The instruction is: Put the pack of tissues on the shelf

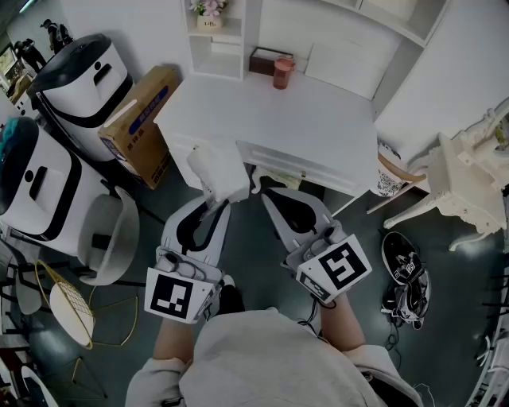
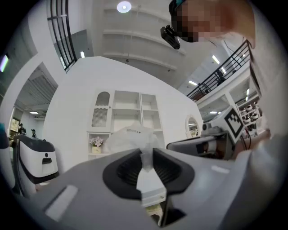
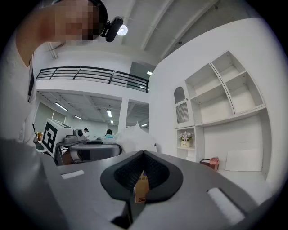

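The pack of tissues [image 1: 216,173] is a white, soft plastic packet, held in the air just before the front edge of the white desk [image 1: 270,119]. My left gripper [image 1: 217,205] is shut on its near end. In the left gripper view the crinkled packet [image 2: 132,139] rises from between the black pads [image 2: 130,168], with the white shelf unit [image 2: 130,119] behind it. That shelf unit [image 1: 215,44] stands at the desk's back. My right gripper [image 1: 267,193] hangs beside the left, jaws together and holding nothing; its own view shows its pads [image 3: 157,173] closed.
A red cup [image 1: 283,73] and a dark box [image 1: 262,60] sit at the desk's back, and a small flower pot [image 1: 208,12] stands in the shelf. Left are two white machines [image 1: 79,79] and a cardboard box [image 1: 143,119]. Right are a white chair [image 1: 461,183] and shoes [image 1: 406,274].
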The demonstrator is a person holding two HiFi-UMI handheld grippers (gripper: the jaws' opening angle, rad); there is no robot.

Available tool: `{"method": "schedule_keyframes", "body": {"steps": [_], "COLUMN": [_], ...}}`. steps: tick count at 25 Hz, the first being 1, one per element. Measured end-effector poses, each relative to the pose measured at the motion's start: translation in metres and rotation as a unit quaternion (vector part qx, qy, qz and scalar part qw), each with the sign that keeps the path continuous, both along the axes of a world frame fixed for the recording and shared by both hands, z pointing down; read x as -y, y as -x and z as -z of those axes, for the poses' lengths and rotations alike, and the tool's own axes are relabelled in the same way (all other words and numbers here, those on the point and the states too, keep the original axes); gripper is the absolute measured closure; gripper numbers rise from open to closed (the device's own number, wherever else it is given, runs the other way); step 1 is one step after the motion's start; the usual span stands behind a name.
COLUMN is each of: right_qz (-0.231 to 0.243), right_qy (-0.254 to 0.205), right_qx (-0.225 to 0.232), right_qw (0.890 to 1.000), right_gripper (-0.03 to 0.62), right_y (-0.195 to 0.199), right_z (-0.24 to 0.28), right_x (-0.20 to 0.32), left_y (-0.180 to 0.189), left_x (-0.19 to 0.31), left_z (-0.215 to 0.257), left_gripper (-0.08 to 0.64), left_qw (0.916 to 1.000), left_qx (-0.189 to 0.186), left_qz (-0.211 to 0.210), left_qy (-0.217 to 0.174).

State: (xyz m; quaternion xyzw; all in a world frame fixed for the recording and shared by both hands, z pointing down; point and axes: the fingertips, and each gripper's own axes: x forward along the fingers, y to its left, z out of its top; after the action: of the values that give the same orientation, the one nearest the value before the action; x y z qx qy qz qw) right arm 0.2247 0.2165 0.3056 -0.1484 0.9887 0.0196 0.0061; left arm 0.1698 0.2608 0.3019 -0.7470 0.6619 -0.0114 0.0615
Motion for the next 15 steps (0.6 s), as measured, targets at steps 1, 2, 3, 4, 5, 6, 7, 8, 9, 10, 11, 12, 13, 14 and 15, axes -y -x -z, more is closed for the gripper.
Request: {"method": "schedule_keyframes", "body": {"steps": [1,2,3,4,5,6,7,8,9,10,11,12,13,14,15], "right_qz": [0.0,-0.001,-0.002,-0.002,-0.003,-0.004,-0.006,-0.007,-0.009,-0.011,-0.013,-0.015,-0.017,-0.019,-0.02], "right_qy": [0.0,0.0,0.0,0.001,0.001,0.002,0.003,0.003,0.004,0.004,0.004,0.004,0.005,0.006,0.008], "right_qx": [0.0,0.0,-0.001,-0.001,-0.001,-0.002,-0.002,-0.003,-0.004,-0.004,-0.005,-0.005,-0.005,-0.002,0.001], "right_qw": [1.0,1.0,1.0,1.0,1.0,1.0,1.0,1.0,1.0,1.0,1.0,1.0,1.0,1.0,1.0], "right_gripper": [0.591,0.591,0.591,0.591,0.591,0.591,0.591,0.591,0.591,0.591,0.591,0.591,0.591,0.591,0.591], "right_y": [0.002,0.005,0.007,0.01,0.013,0.016,0.019,0.023,0.026,0.029,0.033,0.037,0.041,0.045,0.049], "right_z": [0.0,0.0,0.0,0.0,0.0,0.0,0.0,-0.001,-0.001,-0.002,-0.002,-0.003,-0.003,-0.004,-0.004], "right_x": [0.001,0.001,0.002,0.003,0.005,0.007,0.009,0.012,0.014,0.016,0.018,0.019,0.021,0.024,0.026], "left_y": [0.002,0.005,0.007,0.01,0.013,0.016,0.02,0.023,0.027,0.03,0.034,0.037,0.042,0.046,0.051], "left_x": [0.001,0.002,0.003,0.004,0.005,0.007,0.01,0.012,0.015,0.017,0.019,0.021,0.023,0.026,0.029], "left_z": [0.001,0.002,0.002,0.002,0.002,0.002,0.003,0.002,0.002,0.001,0.001,0.0,0.0,-0.001,-0.001], "left_gripper": [0.491,0.491,0.491,0.491,0.491,0.491,0.491,0.491,0.491,0.491,0.491,0.491,0.491,0.491,0.491], "left_qw": [1.0,1.0,1.0,1.0,1.0,1.0,1.0,1.0,1.0,0.9999,0.9999,0.9999,0.9999,0.9998,0.9998], "left_qx": [0.001,0.001,0.001,0.0,-0.001,-0.001,-0.001,-0.001,-0.001,-0.002,-0.002,-0.002,-0.002,-0.002,-0.002], "left_qz": [-0.001,-0.002,-0.002,-0.003,-0.004,-0.005,-0.006,-0.007,-0.009,-0.01,-0.012,-0.014,-0.017,-0.019,-0.021], "left_qy": [-0.003,-0.004,-0.003,-0.001,0.0,0.001,0.001,0.001,0.002,0.002,0.003,0.003,0.004,0.004,0.004]}}
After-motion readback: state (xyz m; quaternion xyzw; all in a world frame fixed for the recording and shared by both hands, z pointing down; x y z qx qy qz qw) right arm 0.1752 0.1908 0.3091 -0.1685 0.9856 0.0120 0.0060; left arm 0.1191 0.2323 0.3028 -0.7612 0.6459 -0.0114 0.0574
